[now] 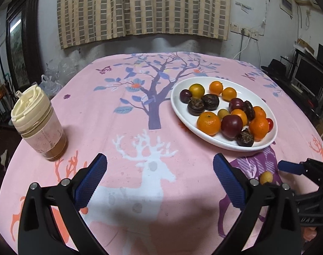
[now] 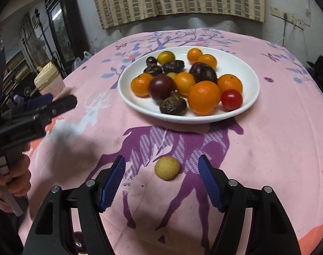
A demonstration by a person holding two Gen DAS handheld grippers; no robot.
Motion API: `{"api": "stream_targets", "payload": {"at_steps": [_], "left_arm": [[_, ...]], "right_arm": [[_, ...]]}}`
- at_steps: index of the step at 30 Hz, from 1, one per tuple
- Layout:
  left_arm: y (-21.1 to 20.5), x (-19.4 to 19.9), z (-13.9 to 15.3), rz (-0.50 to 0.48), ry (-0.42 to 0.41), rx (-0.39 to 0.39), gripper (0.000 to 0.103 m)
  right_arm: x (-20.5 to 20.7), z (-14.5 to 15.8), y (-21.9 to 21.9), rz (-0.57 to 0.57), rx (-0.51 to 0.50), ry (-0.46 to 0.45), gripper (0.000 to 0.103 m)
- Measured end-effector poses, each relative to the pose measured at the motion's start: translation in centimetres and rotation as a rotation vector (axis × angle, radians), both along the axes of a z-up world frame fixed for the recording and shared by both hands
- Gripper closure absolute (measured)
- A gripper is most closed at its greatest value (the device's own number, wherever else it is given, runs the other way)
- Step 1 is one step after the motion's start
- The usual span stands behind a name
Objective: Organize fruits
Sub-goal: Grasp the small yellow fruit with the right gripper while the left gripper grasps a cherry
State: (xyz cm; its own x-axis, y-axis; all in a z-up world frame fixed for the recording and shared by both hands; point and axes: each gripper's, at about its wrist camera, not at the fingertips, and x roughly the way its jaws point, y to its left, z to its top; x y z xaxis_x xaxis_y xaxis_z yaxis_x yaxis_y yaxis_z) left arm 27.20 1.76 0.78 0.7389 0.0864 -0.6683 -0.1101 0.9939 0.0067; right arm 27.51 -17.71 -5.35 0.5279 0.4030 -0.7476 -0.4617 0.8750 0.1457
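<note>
A white oval plate (image 1: pixel 178 104) (image 2: pixel 249 72) holds several fruits: oranges (image 2: pixel 204 99), dark plums (image 2: pixel 161 87), a red tomato (image 2: pixel 231 99) and dark brown fruits (image 2: pixel 173 105). A small pale yellow fruit (image 2: pixel 167 168) (image 1: pixel 266 177) lies alone on the pink tablecloth in front of the plate. My right gripper (image 2: pixel 162 182) is open, its blue pads either side of this fruit, not touching it. My left gripper (image 1: pixel 160 179) is open and empty over the white deer print. The right gripper also shows in the left wrist view (image 1: pixel 293 167); the left gripper also shows in the right wrist view (image 2: pixel 44 106).
A jar with a cream lid (image 1: pixel 39 125) (image 2: pixel 48 80) stands at the table's left side. The round table has a pink cloth with tree and deer prints (image 1: pixel 153 97). A dark round fruit (image 2: pixel 78 241) shows under my right gripper at the near edge. Shelves and clutter surround the table.
</note>
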Motion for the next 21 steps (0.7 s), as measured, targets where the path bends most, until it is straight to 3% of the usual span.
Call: {"api": "stream_targets", "payload": {"at_steps": [4, 21], "left_arm": [[0.2, -0.2, 0.1, -0.012, 0.009, -0.041, 0.005], [-0.2, -0.5, 0.3, -0.025, 0.005, -0.029, 0.005]], "right_arm": [[-0.4, -0.4, 1.0, 0.022, -0.056, -0.012, 0.036], [-0.2, -1.2, 1.3, 0.014, -0.136, -0.033, 0.058]]}}
